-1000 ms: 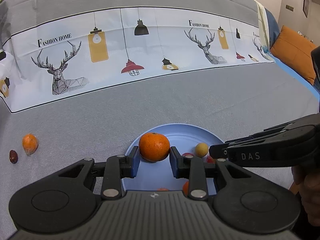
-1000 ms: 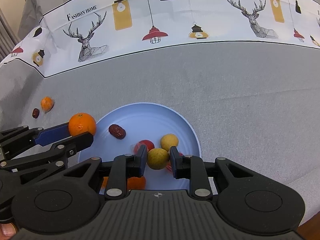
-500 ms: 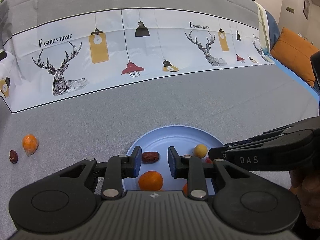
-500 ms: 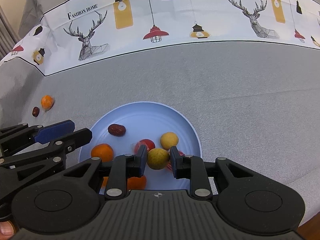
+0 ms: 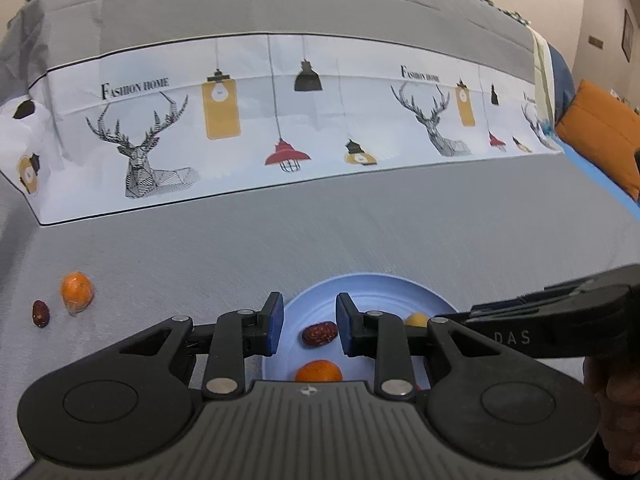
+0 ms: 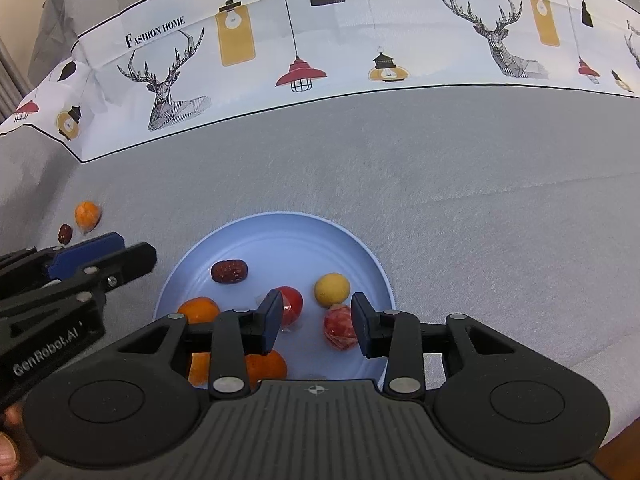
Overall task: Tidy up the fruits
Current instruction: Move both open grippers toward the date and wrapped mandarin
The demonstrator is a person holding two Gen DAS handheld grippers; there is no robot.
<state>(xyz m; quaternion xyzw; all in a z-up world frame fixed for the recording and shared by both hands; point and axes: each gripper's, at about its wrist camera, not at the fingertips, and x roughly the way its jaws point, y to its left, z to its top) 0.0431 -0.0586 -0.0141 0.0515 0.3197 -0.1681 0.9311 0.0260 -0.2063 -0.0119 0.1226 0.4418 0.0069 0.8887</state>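
Left wrist view: the left tool (image 5: 307, 327) hangs wide and unladen over a blue plate (image 5: 372, 286) holding a date (image 5: 319, 333) and an orange (image 5: 319, 371).

Right wrist view: the right tool (image 6: 315, 316), wide and unladen, hovers above the plate's (image 6: 280, 240) fruits; another orange (image 6: 87, 215) lies well apart on the grey tabletop (image 6: 440, 184).

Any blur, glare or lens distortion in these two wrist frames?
Left wrist: heavy fisheye, the tablecloth's printed band bows; mild softness, the loose orange reads fine. Right wrist: same barrel curve, blue plate sharp, soft even light, faint shadows, no glare; the wrapped red fruit shows slight sheen.
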